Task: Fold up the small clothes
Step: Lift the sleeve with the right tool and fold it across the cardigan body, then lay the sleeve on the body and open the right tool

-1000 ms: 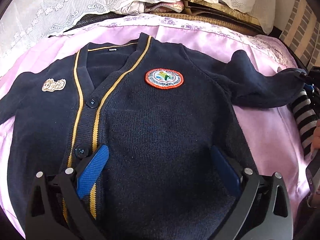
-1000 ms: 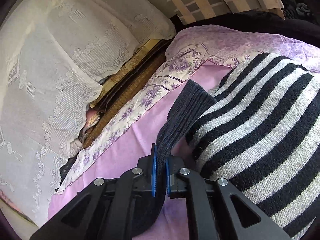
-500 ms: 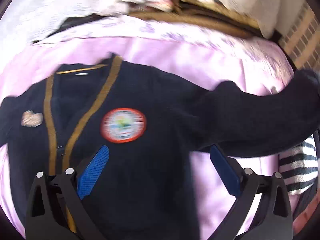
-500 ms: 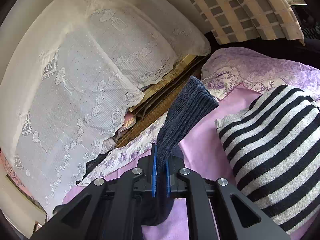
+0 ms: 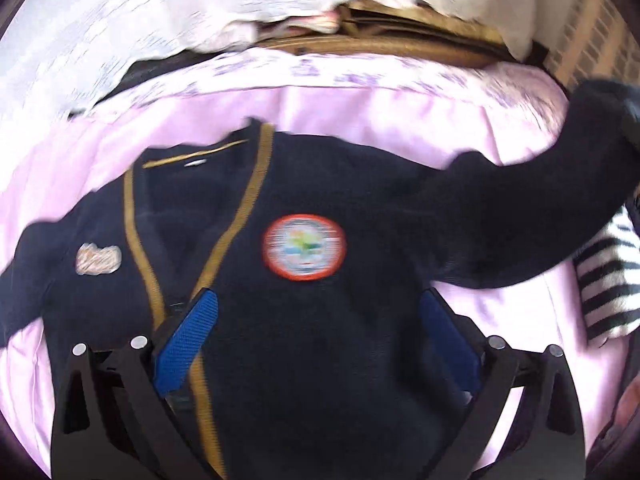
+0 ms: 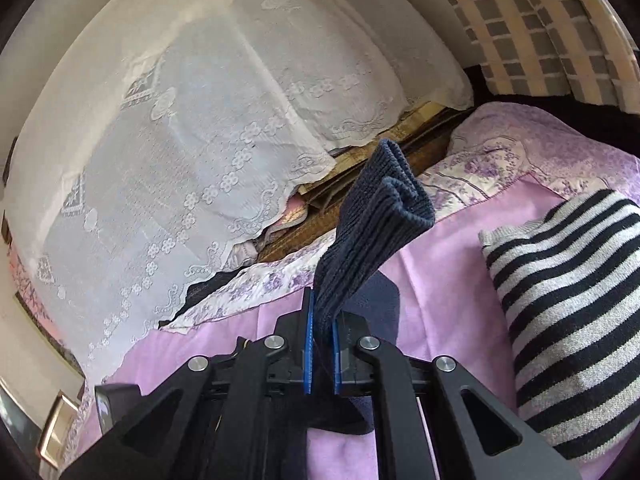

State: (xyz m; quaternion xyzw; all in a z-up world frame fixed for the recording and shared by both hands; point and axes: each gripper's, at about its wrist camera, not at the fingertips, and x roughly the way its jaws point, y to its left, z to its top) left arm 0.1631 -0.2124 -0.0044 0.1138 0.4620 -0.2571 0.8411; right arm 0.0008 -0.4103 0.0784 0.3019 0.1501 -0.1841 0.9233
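Now the right gripper (image 6: pixel 320 344), jaws pinching the cardigan's cuff (image 6: pixel 380 216), has risen; left gripper (image 5: pixel 316 332) jaws spread.

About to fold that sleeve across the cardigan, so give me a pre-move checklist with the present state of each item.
1. Right gripper clamped on the sleeve cuff: ok.
2. Sleeve lifted off the pink sheet: ok.
3. Left gripper open over the cardigan, holding nothing: ok.
4. Cardigan body lying flat: cannot tell, picture blurred.
5. Striped sweater apart from the cuff: ok.
6. Other sleeve spread flat: cannot tell.
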